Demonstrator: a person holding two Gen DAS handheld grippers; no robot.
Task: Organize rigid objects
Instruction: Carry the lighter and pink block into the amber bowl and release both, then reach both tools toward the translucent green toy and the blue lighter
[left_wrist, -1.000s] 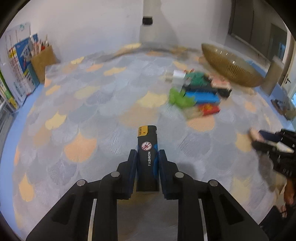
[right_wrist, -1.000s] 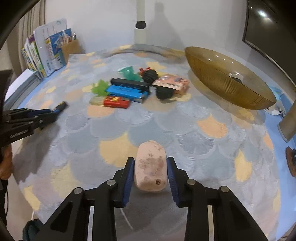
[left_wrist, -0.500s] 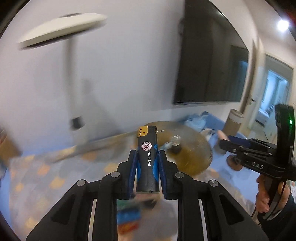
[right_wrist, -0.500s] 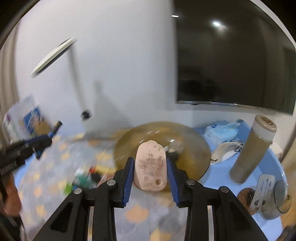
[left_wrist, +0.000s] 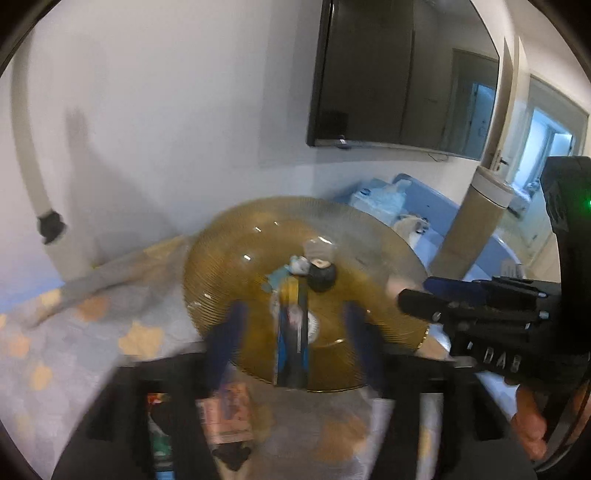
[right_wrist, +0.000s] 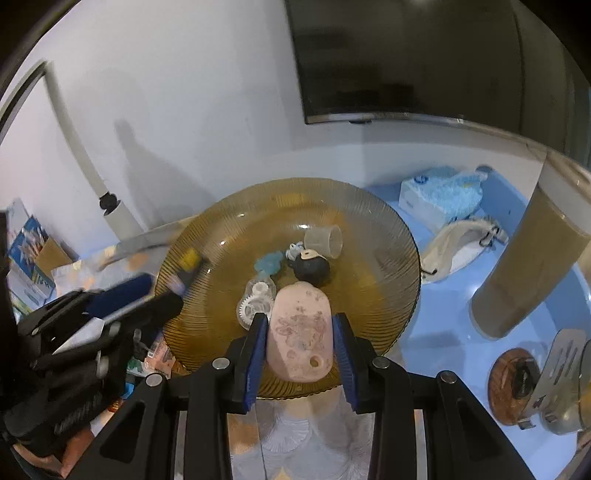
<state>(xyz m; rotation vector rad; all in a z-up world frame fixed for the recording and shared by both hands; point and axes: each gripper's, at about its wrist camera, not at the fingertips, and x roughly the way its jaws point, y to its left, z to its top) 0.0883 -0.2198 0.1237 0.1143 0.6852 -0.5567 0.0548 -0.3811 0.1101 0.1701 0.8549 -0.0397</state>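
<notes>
An amber ribbed glass bowl (right_wrist: 229, 221) (left_wrist: 229, 251) holds a black round piece (right_wrist: 312, 269), a small clear cup (right_wrist: 325, 240), white gears (right_wrist: 255, 306) and a blue bit (right_wrist: 267, 264). My left gripper (left_wrist: 293, 332) has just opened over the bowl; its fingers are wide apart and blurred. The black and blue lighter with a yellow top (left_wrist: 291, 332) (right_wrist: 186, 271) is loose between them, dropping into the bowl. My right gripper (right_wrist: 299, 343) holds a pink mottled block (right_wrist: 299, 336) above the bowl's near rim; its jaws now look slightly parted from the block.
A tan cylindrical bottle (right_wrist: 524, 266) stands right of the bowl on the blue table. A tissue pack (right_wrist: 439, 195) and white pouch (right_wrist: 458, 243) lie behind it. Remaining items (left_wrist: 225, 417) lie on the patterned cloth below the left gripper. A wall TV (left_wrist: 402, 74) hangs behind.
Both grippers swung from the table's near side up over the bowl. The left gripper's jaws opened and released the lighter. The right still carries the pink block.
</notes>
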